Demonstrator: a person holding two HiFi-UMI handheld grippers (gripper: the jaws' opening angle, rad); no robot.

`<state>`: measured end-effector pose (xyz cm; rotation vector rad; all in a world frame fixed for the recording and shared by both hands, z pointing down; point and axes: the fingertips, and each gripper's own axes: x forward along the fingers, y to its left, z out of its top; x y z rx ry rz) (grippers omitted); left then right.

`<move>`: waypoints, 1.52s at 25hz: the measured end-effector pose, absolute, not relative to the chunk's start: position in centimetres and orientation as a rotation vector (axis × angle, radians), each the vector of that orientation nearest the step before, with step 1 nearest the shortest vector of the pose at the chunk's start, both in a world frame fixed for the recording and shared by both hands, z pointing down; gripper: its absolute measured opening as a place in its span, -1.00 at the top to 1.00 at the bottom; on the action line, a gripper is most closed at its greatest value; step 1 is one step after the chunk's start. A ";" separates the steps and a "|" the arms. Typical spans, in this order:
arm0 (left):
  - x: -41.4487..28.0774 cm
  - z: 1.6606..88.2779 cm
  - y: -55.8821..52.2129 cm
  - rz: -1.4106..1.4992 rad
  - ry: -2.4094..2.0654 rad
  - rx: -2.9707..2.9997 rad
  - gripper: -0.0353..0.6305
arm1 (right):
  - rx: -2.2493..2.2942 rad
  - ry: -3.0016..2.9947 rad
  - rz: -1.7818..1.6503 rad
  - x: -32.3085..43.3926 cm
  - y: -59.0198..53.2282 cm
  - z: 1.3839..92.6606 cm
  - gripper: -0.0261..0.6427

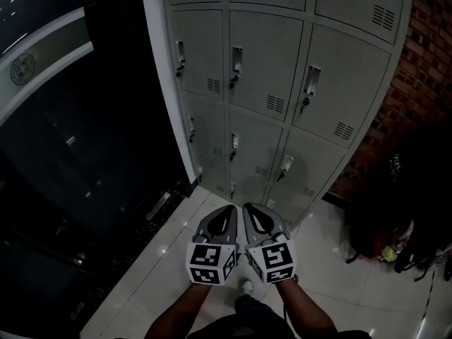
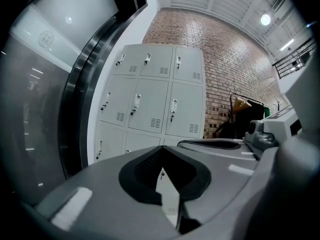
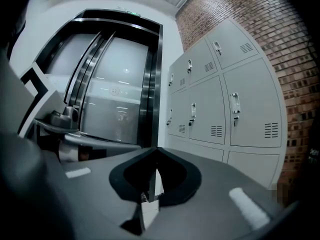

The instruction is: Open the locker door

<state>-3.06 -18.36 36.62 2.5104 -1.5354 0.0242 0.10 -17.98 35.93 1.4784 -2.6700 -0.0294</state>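
A grey metal locker bank stands ahead, several doors in rows, all closed, each with a small latch handle such as the one on the middle door. My left gripper and right gripper hang side by side low in the head view, well short of the lockers, above the floor. Both are shut with nothing between the jaws. In the left gripper view the lockers show beyond the left gripper. The right gripper view has them to the right of the right gripper.
A dark curved glass wall fills the left side, next to the lockers' white end panel. A brick wall stands at right, with dark bags on the pale tiled floor below it. The person's shoe shows beneath the grippers.
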 end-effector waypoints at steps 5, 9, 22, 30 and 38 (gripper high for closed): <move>-1.6 36.7 -23.1 0.043 -1.543 2.509 0.88 | 1.467 -2.682 -0.022 1.3 -22.7 35.9 0.92; -0.6 36.5 -26.4 0.042 -1.559 2.498 0.88 | 1.451 -2.693 -0.029 2.4 -26.0 35.8 0.92; -1.2 37.1 -31.7 0.046 -1.642 2.453 0.88 | 1.391 -2.761 -0.012 2.4 -31.7 36.6 0.92; -3.7 38.3 -36.0 0.019 -1.658 2.456 0.88 | 1.383 -2.770 -0.031 0.1 -36.2 38.3 0.92; -5.1 40.2 -41.8 -0.040 -1.623 2.480 0.88 | 1.448 -2.752 -0.055 -1.4 -42.3 41.2 0.92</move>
